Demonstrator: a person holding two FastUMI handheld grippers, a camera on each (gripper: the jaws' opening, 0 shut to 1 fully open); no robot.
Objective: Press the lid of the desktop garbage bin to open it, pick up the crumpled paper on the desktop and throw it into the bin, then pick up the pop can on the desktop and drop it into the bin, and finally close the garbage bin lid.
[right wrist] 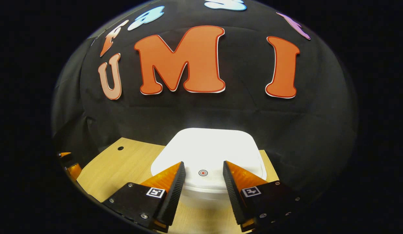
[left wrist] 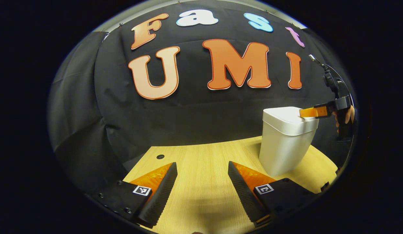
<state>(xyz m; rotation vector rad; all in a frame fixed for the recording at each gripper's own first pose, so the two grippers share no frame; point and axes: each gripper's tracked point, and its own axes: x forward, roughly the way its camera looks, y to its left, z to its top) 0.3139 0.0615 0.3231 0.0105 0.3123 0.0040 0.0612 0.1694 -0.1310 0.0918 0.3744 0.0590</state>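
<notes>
A white garbage bin stands on the wooden desk at the right of the left gripper view, its lid flat and shut. In the right gripper view the bin lid lies just ahead and below, with a small round mark near its front edge. My right gripper is open above the lid, the mark showing between its fingers; whether it touches the lid I cannot tell. The left gripper view shows that same right gripper over the lid's near corner, held by a hand. My left gripper is open over bare desk.
A small round hole sits in the desk near its far left corner. The black cloth wall hangs close behind the desk and the bin. Part of my left gripper shows at the left edge of the right gripper view.
</notes>
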